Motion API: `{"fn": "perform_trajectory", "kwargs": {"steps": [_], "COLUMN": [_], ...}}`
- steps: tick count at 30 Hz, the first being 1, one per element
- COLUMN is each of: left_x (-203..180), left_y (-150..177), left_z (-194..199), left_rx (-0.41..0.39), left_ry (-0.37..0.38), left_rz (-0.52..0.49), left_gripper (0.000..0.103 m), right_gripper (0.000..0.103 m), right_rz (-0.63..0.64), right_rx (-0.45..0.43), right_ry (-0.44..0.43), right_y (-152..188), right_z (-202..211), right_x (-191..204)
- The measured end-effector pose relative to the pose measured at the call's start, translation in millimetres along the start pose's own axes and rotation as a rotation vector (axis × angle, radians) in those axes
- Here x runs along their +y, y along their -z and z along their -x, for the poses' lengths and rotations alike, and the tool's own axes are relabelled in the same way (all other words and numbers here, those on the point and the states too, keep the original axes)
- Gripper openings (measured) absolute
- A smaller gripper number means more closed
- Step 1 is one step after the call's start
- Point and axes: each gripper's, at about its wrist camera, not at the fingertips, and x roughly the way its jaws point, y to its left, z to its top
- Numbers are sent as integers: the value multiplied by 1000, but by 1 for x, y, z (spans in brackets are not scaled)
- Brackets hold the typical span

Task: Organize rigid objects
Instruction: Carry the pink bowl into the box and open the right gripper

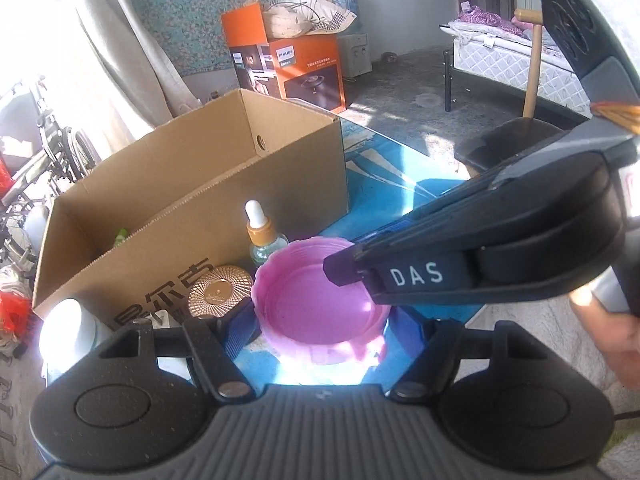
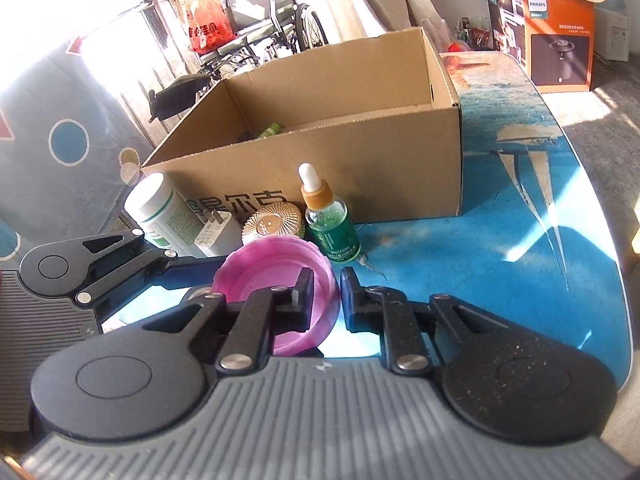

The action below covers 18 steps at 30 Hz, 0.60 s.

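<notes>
honestly looks like this is barely started. the cardboard box has only a small green thing lying at the bottom, plus maybe something dark beside it that i can't make out. everything else sits out on the tabletop in front of the box: a white bottle, a white plug, a gold ribbed lid, a green dropper bottle standing upright, and a pink bowl closest to the cameras.

the right tongs are straddling the bowl's rim, one finger inside, one outside, with a gap visible, so not clenched yet. the left tongs are spread wide either side of the bowl, holding nothing.

my guess is the bowl goes in next, then four more things after that.
</notes>
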Motion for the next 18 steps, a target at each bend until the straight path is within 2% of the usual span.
{"fn": "perform_trajectory", "kwargs": {"steps": [6,10,14,18], "left_x": [25,54,95,145], "left_y": [-29,-52,-78,-92], "left_z": [43,49,34,-5], "left_rx": [-138,-166,-117,33], "left_ry": [-127,-178,-175,-97], "left_rz": [-33,-31,1,62], "left_gripper": [74,74,74,74], "right_gripper": [14,14,14,15], "right_rz": [130,209,240,180], "right_rx": [-137,-164,-106,76], "right_ry": [-48,-91,-141,-197], "right_y": [-47,-94,-144,-196], "right_z": [31,28,2,-57], "right_x": [35,55,65,62]}}
